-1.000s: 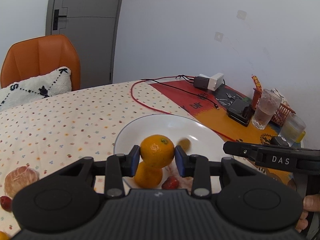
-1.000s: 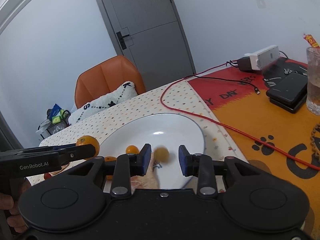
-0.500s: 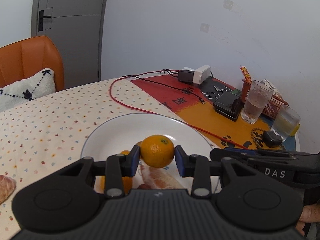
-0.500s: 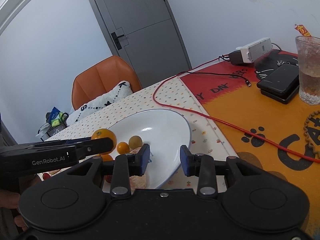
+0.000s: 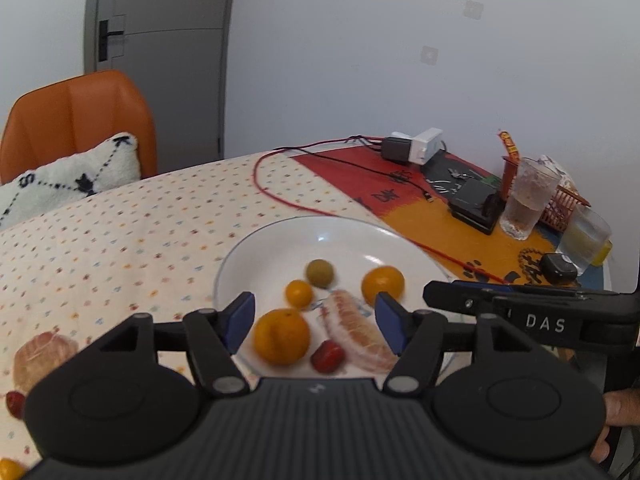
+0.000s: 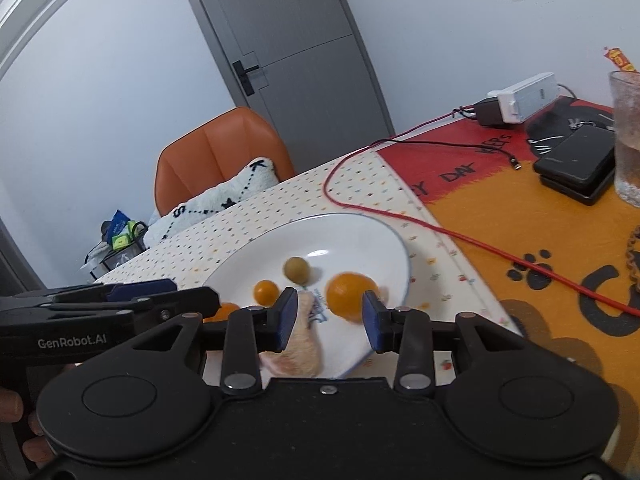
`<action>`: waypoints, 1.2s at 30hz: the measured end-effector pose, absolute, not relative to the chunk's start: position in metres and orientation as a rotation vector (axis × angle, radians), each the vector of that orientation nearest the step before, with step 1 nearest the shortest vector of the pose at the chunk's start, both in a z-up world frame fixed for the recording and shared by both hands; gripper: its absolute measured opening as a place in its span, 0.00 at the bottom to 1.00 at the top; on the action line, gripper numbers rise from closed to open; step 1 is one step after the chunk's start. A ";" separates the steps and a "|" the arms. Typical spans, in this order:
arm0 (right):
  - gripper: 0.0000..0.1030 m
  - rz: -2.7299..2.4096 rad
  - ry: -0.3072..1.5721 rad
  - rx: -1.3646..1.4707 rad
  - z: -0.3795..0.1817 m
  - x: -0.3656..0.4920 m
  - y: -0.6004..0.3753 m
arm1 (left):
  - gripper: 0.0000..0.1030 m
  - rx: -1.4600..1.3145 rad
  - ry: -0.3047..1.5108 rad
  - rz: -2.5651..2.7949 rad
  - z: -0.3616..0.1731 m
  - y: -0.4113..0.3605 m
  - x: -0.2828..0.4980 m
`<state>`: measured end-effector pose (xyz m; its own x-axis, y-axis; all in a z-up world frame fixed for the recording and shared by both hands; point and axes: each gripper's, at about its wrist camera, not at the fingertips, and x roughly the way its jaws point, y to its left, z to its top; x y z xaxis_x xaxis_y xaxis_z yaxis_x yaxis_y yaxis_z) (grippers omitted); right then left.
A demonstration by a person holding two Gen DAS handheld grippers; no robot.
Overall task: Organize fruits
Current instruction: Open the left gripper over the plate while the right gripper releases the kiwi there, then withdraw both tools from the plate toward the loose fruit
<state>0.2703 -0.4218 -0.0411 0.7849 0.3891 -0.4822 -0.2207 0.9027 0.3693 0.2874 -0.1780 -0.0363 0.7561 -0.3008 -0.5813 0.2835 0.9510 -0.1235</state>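
A white plate (image 5: 256, 256) holds a mandarin (image 5: 383, 285), blurred, at its right. With it lie a larger mandarin (image 5: 282, 336), a small orange fruit (image 5: 299, 293), a greenish fruit (image 5: 320, 273), a red fruit (image 5: 328, 356) and a peeled citrus segment (image 5: 356, 332). My left gripper (image 5: 315, 320) hangs over the plate's near side, its jaws opening, nothing pressed between them. My right gripper (image 6: 330, 318) is at the plate's near right edge (image 6: 400, 248), jaws opening slightly and empty; the mandarin (image 6: 348, 296) and the segment (image 6: 304, 344) lie beyond them.
Off the plate to the left lie another peeled segment (image 5: 44, 354), a red fruit (image 5: 14, 404) and an orange fruit (image 5: 8, 470). A red cable (image 5: 280, 200) runs behind the plate. Glasses (image 5: 528, 200), a black case (image 5: 472, 204) and an orange chair (image 5: 80, 120) stand farther off.
The left gripper has opened and let go of the mandarin, which now lies on the right part of the plate. The right gripper's jaws have widened a little.
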 end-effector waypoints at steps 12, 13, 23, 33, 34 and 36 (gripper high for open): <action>0.57 0.373 0.570 0.259 -0.036 0.264 -0.383 | 0.86 -0.035 0.615 -0.185 -0.032 -0.129 0.258; 0.61 0.377 0.566 0.251 -0.035 0.263 -0.380 | 0.86 -0.030 0.611 -0.177 -0.032 -0.125 0.256; 1.00 0.425 0.533 0.261 -0.023 0.256 -0.356 | 0.90 -0.011 0.584 -0.071 -0.028 -0.089 0.227; 1.00 0.469 0.544 0.206 -0.019 0.251 -0.322 | 0.91 -0.071 0.589 -0.038 -0.029 -0.046 0.200; 1.00 0.475 0.545 0.204 -0.019 0.250 -0.318 | 0.91 -0.074 0.590 -0.036 -0.030 -0.043 0.197; 1.00 0.484 0.546 0.198 -0.018 0.249 -0.312 | 0.91 -0.073 0.593 -0.025 -0.032 -0.037 0.193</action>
<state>0.2493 -0.3115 -0.0183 0.7461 0.4907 -0.4500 -0.3876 0.8697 0.3058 0.1931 -0.0367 -0.0319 0.8289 -0.0445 -0.5576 0.0027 0.9971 -0.0755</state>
